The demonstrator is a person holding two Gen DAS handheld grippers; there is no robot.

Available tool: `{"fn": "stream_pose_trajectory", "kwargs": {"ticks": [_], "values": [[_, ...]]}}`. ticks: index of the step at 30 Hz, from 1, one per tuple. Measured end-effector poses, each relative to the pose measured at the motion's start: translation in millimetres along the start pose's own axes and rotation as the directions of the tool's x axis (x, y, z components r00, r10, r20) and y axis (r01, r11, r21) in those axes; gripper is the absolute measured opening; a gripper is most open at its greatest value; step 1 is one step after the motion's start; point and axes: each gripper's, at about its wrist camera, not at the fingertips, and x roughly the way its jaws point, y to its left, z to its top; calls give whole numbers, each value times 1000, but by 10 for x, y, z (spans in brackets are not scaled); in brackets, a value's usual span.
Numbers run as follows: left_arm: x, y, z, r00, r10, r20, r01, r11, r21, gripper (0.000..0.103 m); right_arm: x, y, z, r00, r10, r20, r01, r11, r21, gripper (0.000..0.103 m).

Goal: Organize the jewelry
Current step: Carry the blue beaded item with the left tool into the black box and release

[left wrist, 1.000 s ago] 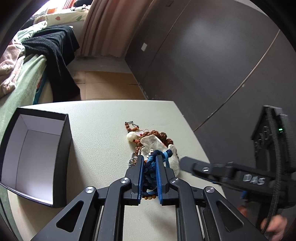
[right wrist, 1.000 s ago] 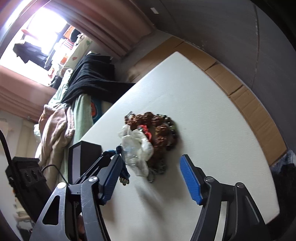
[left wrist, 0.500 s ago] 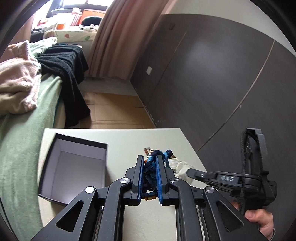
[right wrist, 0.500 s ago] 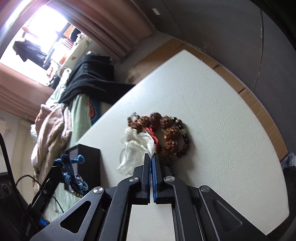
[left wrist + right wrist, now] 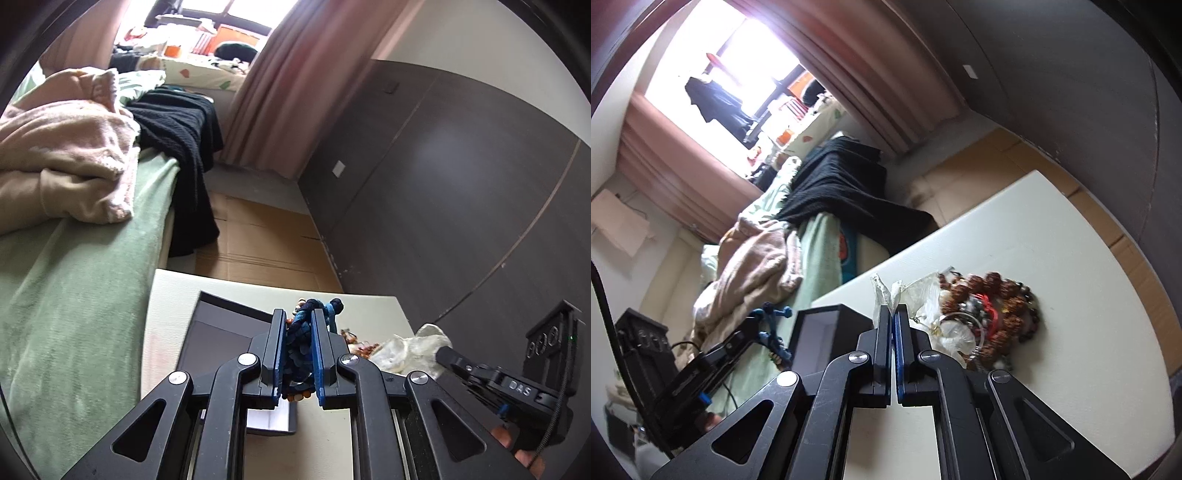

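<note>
My left gripper is shut on a blue braided cord bracelet and holds it above the open black box on the white table. It also shows in the right wrist view. My right gripper is shut on a clear plastic bag and lifts it off the jewelry pile of brown bead bracelets. The bag also shows in the left wrist view.
The white table carries the box at its left end, next to a green bed with pink and black clothes. A dark wardrobe wall stands to the right. Cardboard covers the floor.
My left gripper lifted the blue bracelet off the pile and carried it left over the box. My right gripper shut on the plastic bag and raised it.
</note>
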Motion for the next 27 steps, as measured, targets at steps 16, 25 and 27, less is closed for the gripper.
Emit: {"fn": "stream_pose_trajectory", "kwargs": {"ticks": [16, 25, 27], "values": [[-293, 536, 210, 994, 88, 59, -78, 986, -148, 75, 368, 849, 6, 983, 166, -75, -175, 977, -125, 3], [-323, 566, 206, 993, 107, 53, -99, 984, -146, 79, 728, 918, -173, 972, 170, -163, -193, 972, -134, 72], [-298, 515, 188, 994, 102, 44, -96, 987, -129, 79, 665, 817, -140, 978, 138, -154, -158, 979, -130, 72]]}}
